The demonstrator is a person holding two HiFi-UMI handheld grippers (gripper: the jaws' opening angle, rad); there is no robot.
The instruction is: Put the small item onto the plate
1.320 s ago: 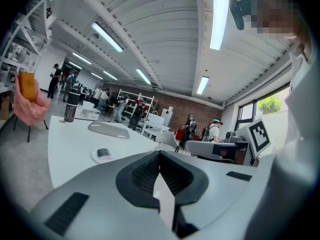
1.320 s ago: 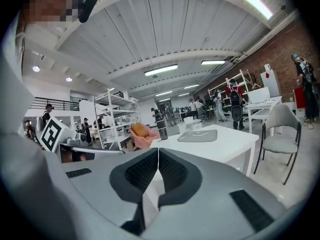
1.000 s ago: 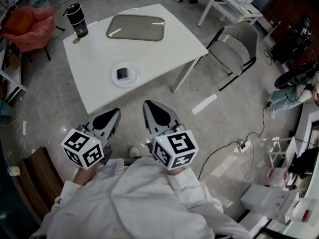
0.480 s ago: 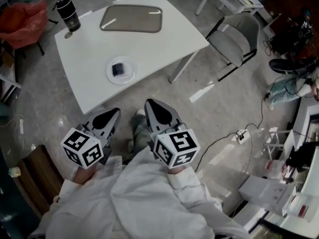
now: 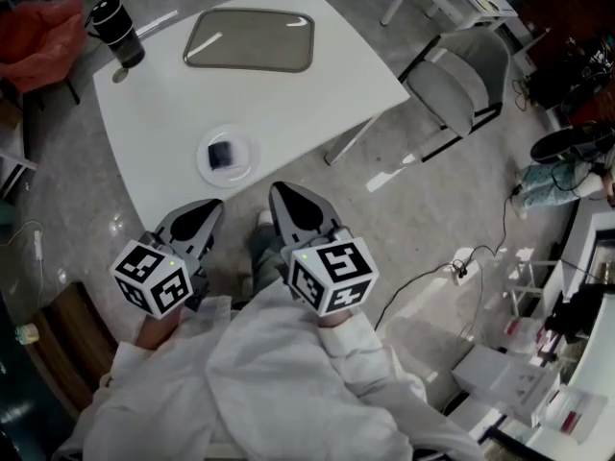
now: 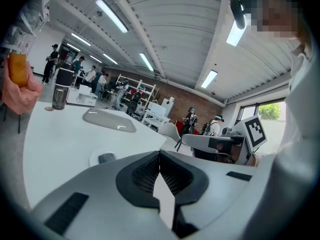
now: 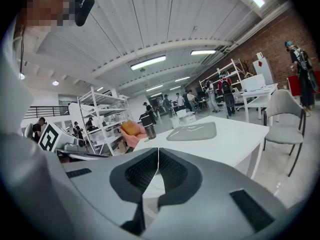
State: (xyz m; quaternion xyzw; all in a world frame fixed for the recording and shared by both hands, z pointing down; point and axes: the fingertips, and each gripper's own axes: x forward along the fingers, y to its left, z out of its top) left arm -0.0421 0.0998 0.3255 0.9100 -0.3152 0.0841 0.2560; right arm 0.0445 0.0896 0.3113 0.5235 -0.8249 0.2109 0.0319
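Note:
A small dark item (image 5: pixel 220 154) lies on a round white plate (image 5: pixel 241 165) near the front edge of the white table (image 5: pixel 288 94). The left gripper view shows the same item (image 6: pixel 106 157) on the plate (image 6: pixel 93 160). Both grippers are held close to the person's body, short of the table's near edge. My left gripper (image 5: pixel 195 213) is shut and holds nothing. My right gripper (image 5: pixel 285 198) is shut and empty too, its jaws meeting in a thin line (image 7: pixel 158 156).
A grey tray (image 5: pixel 250 40) lies at the table's far side and a dark tumbler (image 5: pixel 115 31) stands at its far left corner. A grey chair (image 5: pixel 461 80) stands to the right of the table. A cable and power strip (image 5: pixel 463 269) lie on the floor at right.
The table and plate have drifted a little left and down in the head view. Both grippers stay shut and close to the body, shifted slightly left.

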